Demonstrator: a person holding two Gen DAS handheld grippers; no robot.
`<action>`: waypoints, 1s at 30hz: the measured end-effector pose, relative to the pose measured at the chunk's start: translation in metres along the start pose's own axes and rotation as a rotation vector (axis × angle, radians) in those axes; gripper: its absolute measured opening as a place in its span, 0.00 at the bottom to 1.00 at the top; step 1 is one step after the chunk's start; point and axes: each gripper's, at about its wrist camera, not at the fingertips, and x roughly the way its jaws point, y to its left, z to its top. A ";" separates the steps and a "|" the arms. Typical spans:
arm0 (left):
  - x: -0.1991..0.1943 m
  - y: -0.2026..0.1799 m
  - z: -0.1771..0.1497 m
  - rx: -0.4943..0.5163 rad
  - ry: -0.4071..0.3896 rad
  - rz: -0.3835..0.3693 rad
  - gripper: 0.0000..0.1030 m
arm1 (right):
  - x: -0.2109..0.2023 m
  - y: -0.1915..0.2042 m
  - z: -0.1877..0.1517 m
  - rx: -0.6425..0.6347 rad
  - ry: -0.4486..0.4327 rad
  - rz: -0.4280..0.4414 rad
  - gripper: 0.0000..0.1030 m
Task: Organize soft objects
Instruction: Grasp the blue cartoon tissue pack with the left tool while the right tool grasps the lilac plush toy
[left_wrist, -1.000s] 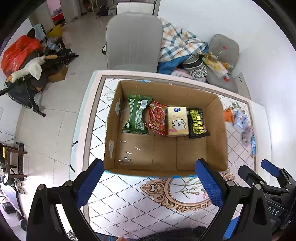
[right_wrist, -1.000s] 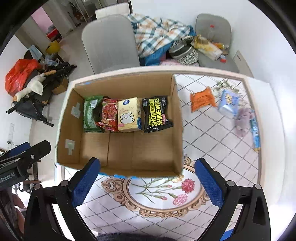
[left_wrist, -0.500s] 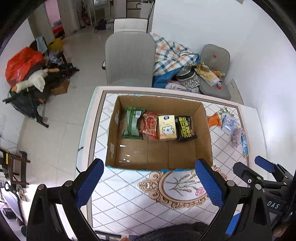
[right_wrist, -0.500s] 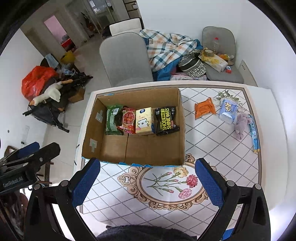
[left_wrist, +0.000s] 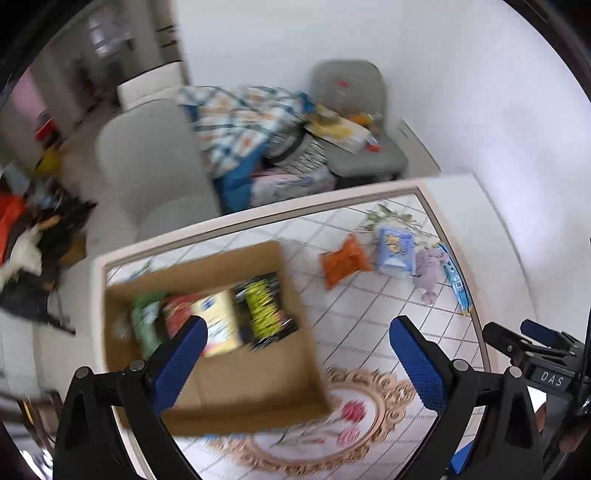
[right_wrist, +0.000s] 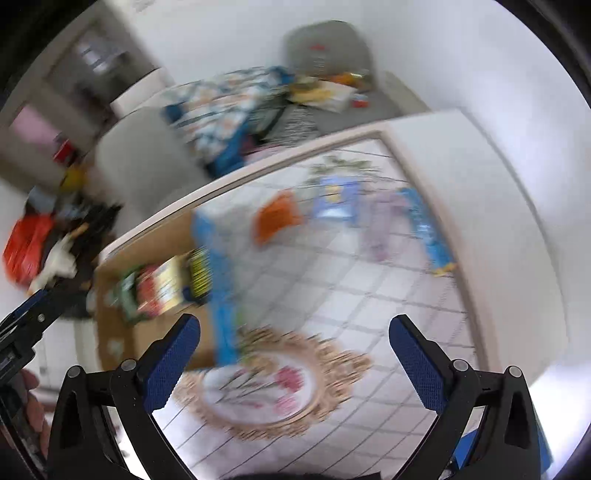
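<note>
A cardboard box (left_wrist: 236, 391) sits on the patterned table and holds a row of packets: green, red, cream (left_wrist: 218, 325) and black-and-yellow (left_wrist: 264, 308). Right of it lie an orange pouch (left_wrist: 343, 260), a light blue pack (left_wrist: 395, 249), a lilac soft item (left_wrist: 428, 266) and a thin blue packet (left_wrist: 456, 280). My left gripper (left_wrist: 295, 363) hangs open above the box's near right corner. My right gripper (right_wrist: 295, 363) is open too, over the floral medallion (right_wrist: 266, 384); its view is blurred, with the box (right_wrist: 122, 332) at left and the orange pouch (right_wrist: 277, 218) farther off.
A grey chair (left_wrist: 147, 162) stands behind the table's far edge. A plaid blanket (left_wrist: 240, 118) and a second cluttered chair (left_wrist: 354, 122) stand against the white wall. Floor clutter (left_wrist: 29, 236) lies to the left. The table's right rim (left_wrist: 480, 229) is close to the wall.
Both views have swung to the right and tilted up, blurring with motion. The box has slid to the left of each view, and the loose items on the right now sit nearer the centre.
</note>
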 end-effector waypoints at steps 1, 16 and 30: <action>0.020 -0.017 0.014 0.032 0.028 0.001 0.98 | 0.010 -0.015 0.010 0.023 0.009 -0.002 1.00; 0.235 -0.130 0.095 0.142 0.399 0.015 0.91 | 0.238 -0.120 0.106 0.281 0.273 0.060 0.75; 0.332 -0.179 0.094 0.152 0.634 -0.069 0.91 | 0.260 -0.154 0.105 0.295 0.337 0.015 0.38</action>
